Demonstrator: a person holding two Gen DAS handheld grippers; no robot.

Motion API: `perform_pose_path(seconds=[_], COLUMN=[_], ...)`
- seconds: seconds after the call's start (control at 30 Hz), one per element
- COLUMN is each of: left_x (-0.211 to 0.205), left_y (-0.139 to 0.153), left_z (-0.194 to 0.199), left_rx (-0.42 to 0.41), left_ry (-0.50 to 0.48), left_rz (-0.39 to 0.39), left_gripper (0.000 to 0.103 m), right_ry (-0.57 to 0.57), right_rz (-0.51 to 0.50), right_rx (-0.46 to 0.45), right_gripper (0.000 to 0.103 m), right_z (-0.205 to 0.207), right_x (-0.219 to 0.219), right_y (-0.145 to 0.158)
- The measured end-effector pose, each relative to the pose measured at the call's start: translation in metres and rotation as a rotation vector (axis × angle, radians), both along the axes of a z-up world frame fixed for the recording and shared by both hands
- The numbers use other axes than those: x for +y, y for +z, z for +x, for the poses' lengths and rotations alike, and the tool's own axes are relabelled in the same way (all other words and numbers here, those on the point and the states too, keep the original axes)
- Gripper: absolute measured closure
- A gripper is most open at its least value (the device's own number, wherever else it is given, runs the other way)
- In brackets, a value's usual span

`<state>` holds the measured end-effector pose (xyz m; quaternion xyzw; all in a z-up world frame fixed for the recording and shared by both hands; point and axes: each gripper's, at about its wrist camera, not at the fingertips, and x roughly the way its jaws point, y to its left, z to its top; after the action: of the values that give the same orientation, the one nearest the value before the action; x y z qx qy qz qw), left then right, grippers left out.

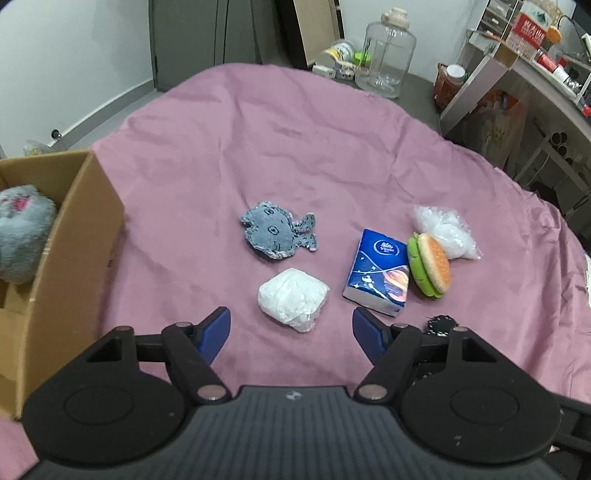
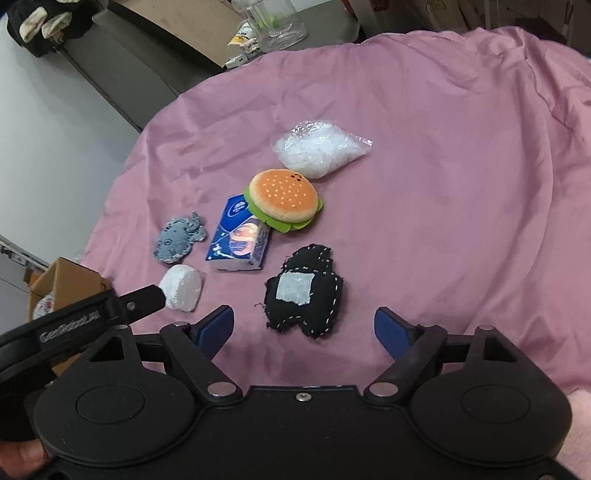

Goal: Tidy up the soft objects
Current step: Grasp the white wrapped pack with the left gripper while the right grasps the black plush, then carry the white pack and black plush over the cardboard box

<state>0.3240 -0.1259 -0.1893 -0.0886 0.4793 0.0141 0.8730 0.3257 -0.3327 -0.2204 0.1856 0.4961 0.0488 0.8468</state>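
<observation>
Both claws spread wide and empty: left claw (image 1: 291, 328) just short of the white wrapped bundle (image 1: 293, 298), which probably wants a centred, gentle squeeze before going to the cardboard box (image 1: 74, 236).

The place reads as an improvised work or storage room rather than a lived-in home. A wrinkled pink sheet (image 1: 295, 147) covers the tabletop. Behind it, a large clear plastic jar (image 1: 388, 55) stands on a grey floor (image 1: 417, 92) among small containers. To one side, a white shelving unit (image 1: 517, 74) is crowded with boxes and packaged goods. An open cardboard box (image 1: 74, 240) sits at the tabletop's edge, and plain white walls (image 1: 74, 74) meet a grey cabinet (image 1: 207, 33).
</observation>
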Motion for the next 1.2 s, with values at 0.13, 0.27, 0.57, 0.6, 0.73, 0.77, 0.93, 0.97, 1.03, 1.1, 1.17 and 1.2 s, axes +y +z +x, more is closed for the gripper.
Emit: perform_pose_path(seconds=[0.13, 0.27, 0.57, 0.6, 0.73, 0.77, 0.93, 0.97, 1.03, 1.1, 1.17, 1.2], left_x=[0.003, 0.004, 0.01, 0.013, 0.025, 0.027, 0.037, 0.039, 0.043, 0.046, 0.05, 0.052], left_y=[-0.012, -0.024, -0.032, -0.029, -0.018, -0.014, 0.007, 0.012, 0.023, 0.035, 0.044, 0.049], left_z=[0.014, 0.027, 0.029, 0.027, 0.015, 0.012, -0.009, -0.014, -0.023, -0.031, -0.039, -0.043], left_rx=[0.014, 0.042, 0.062, 0.055, 0.041, 0.033, -0.009, -0.016, -0.035, -0.059, -0.08, -0.088], left_ry=[-0.008, -0.019, -0.024, -0.021, 0.009, 0.015, 0.029, 0.031, 0.031, 0.025, 0.024, 0.026], left_rz=[-0.008, -0.009, -0.042, -0.044, -0.09, -0.094, -0.11, -0.115, -0.126, -0.128, -0.133, -0.137], left_gripper=[0.033, 0.035, 0.056, 0.056, 0.056, 0.056, 0.056, 0.056, 0.056, 0.056, 0.056, 0.056], right_ry=[0.0, 0.005, 0.003, 0.007, 0.022, 0.027, 0.042, 0.041, 0.046, 0.051, 0.054, 0.055], right_rz=[-0.014, -0.05, -0.096, -0.1, -0.081, -0.084, -0.093, -0.09, -0.082, -0.083, -0.079, -0.077], right_rx=[0.028, 0.048, 0.033, 0.027, 0.006, -0.008, -0.07, -0.082, -0.107, -0.13, -0.147, -0.152], right_gripper=[0.027, 0.032, 0.068, 0.069, 0.073, 0.073, 0.073, 0.073, 0.073, 0.073, 0.073, 0.073], right_z=[0.009, 0.017, 0.021, 0.02, 0.015, 0.013, 0.001, -0.003, -0.009, -0.016, -0.024, -0.027], right_x=[0.006, 0.011, 0.017, 0.017, 0.015, 0.016, 0.023, 0.025, 0.029, 0.035, 0.041, 0.043], right_y=[-0.01, -0.019, -0.02, -0.018, -0.009, -0.005, 0.022, 0.027, 0.039, 0.048, 0.057, 0.061])
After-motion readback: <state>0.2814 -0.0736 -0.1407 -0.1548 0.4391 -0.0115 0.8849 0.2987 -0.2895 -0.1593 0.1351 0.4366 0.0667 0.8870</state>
